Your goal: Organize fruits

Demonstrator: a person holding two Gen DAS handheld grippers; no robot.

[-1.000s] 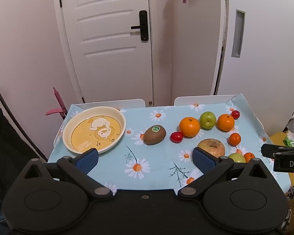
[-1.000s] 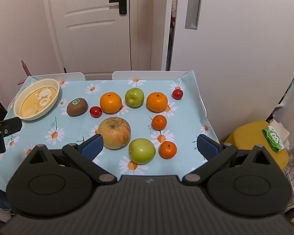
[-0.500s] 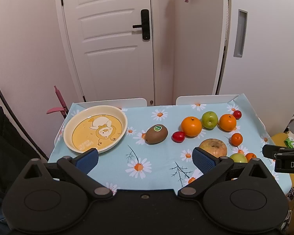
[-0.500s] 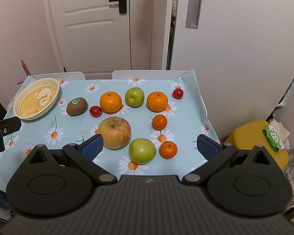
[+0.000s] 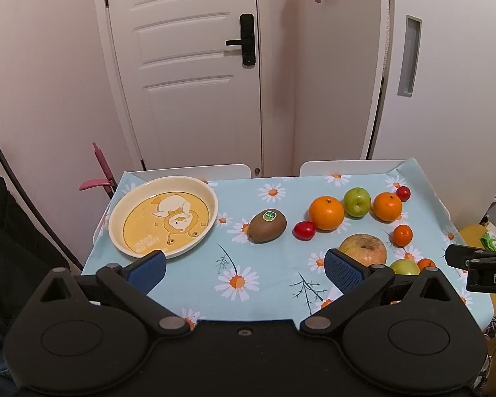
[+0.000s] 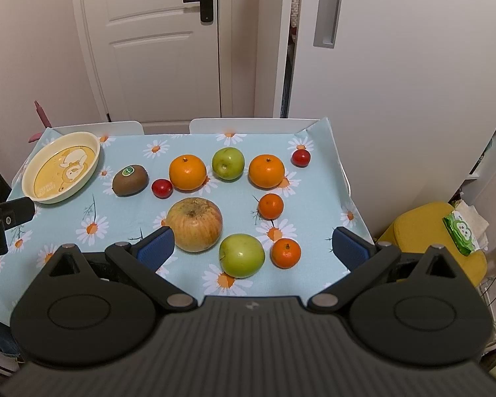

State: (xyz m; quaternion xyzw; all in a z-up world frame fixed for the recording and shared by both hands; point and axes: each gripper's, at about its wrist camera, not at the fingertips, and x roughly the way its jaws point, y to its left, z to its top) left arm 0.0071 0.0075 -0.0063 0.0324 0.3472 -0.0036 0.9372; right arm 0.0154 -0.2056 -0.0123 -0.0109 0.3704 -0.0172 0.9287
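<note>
Fruit lies scattered on a daisy-print tablecloth (image 6: pixel 182 264). A cream and yellow plate (image 5: pixel 163 216) (image 6: pixel 62 167) sits at the far left with nothing in it. Right of it lie a kiwi (image 5: pixel 268 226) (image 6: pixel 130 179), a small red fruit (image 6: pixel 162 188), two oranges (image 6: pixel 187 172) (image 6: pixel 267 171), a green apple (image 6: pixel 228 163), a big reddish apple (image 6: pixel 194 224), another green apple (image 6: pixel 242 254) and two mandarins (image 6: pixel 270 205) (image 6: pixel 285 253). My left gripper (image 5: pixel 244 269) hovers open above the table's near left. My right gripper (image 6: pixel 253 248) hovers open over the near fruit.
A second red fruit (image 6: pixel 301 157) lies near the far right corner. Two white chair backs (image 6: pixel 248 124) stand behind the table, before a white door (image 6: pixel 155 39). A yellow stool (image 6: pixel 436 231) with a green packet stands right of the table.
The left gripper has risen and drawn back a little, so the plate and fruit sit lower in its view. The right gripper has barely moved. No fruit has shifted.
</note>
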